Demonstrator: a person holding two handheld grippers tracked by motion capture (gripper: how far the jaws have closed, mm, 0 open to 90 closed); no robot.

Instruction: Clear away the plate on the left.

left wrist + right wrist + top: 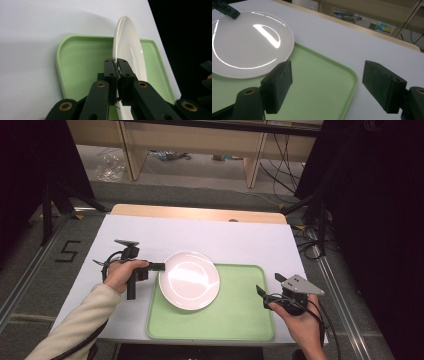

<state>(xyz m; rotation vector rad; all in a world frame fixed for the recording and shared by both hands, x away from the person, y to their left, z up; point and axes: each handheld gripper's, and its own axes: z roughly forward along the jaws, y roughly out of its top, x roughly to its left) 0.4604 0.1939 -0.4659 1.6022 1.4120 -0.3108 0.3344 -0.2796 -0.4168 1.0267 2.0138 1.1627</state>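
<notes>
The plate (189,279) sits over the left part of the green tray (235,320), its left edge poking out past the tray's rim, and the left gripper (159,266) has it clamped right at that edge. In the left gripper view the jaws pinch the white rim (115,65) tight (whether the plate is lifted or resting, I cannot tell). Over on the right, the right gripper (270,287) hovers by the tray's right edge, jaws spread wide with nothing between them, well apart from the plate. All of it on the white table (240,240).
</notes>
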